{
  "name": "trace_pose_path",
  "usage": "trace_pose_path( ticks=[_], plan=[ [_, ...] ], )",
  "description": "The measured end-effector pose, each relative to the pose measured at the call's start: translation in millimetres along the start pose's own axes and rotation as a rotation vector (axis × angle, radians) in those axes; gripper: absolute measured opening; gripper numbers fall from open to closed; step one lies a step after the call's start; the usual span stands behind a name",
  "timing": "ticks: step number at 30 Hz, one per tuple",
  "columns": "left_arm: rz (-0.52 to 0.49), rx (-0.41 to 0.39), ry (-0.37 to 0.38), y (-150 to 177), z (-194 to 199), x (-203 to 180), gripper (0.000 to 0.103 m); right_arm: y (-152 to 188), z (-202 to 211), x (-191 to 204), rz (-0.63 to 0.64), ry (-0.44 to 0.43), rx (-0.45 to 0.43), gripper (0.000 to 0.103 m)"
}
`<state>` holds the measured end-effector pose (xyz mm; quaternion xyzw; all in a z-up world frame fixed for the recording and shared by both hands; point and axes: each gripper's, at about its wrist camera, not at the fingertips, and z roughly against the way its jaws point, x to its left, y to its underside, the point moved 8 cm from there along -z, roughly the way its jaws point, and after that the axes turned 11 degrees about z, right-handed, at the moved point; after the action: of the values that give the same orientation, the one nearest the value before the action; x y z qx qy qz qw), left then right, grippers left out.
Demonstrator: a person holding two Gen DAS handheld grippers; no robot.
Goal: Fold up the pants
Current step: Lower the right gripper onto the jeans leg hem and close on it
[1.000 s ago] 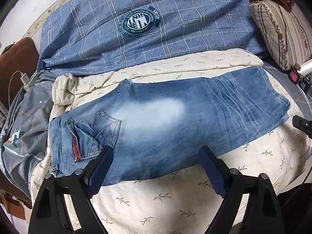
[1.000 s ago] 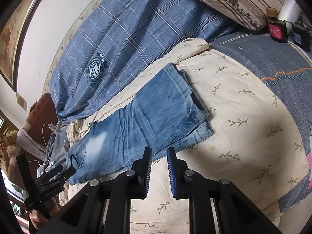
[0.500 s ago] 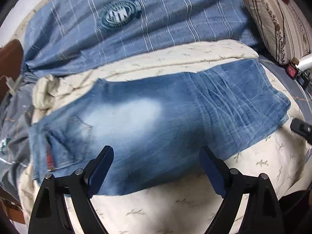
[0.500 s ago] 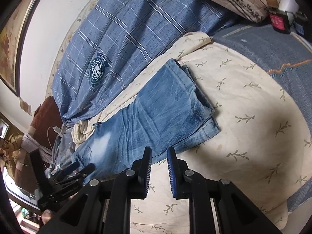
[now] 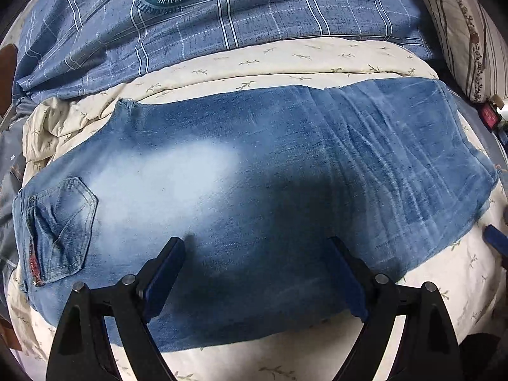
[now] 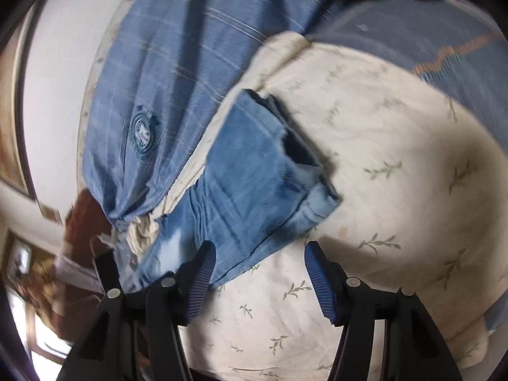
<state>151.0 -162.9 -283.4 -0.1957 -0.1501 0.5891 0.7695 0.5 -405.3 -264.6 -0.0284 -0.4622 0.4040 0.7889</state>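
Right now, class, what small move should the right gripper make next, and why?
Probably ease forward and left: the right gripper is open with only cream bedding between its fingers, while the jeans hem end lies just beyond, ungrasped. The left gripper is open over the thigh.

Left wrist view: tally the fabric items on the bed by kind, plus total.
Jeans: 1
Blue plaid blanket: 1
Cream leaf-print sheet: 1
Striped pillow: 1
Grey bedding at the left edge: 1
Total: 5
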Motion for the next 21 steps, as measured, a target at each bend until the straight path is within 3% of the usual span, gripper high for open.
trace_pose_path(
  ticks=[4, 10, 17, 21],
  plan=[
    [0.011, -0.047, 0.001, -8.1, 13.1, 4.9, 0.090, -2.7, -3.2, -12.6, -0.100, -0.032, -0.003, 0.062],
    [0.029, -0.016, -0.029, -2.3, 1.8, 16.7, 0.090, -11.3, -12.1, -18.9, -0.200, -0.058, -0.032, 0.062],
    [0.039, -0.005, -0.030, -3.1, -4.6, 25.1, 0.090, -23.5, -17.9, -16.2, -0.210, -0.040, -0.080, 0.062],
    [0.029, -0.011, -0.030, -3.7, -5.3, 25.4, 0.090, -27.7, -22.7, -8.1, -0.122, 0.054, -0.093, 0.056]
  ],
)
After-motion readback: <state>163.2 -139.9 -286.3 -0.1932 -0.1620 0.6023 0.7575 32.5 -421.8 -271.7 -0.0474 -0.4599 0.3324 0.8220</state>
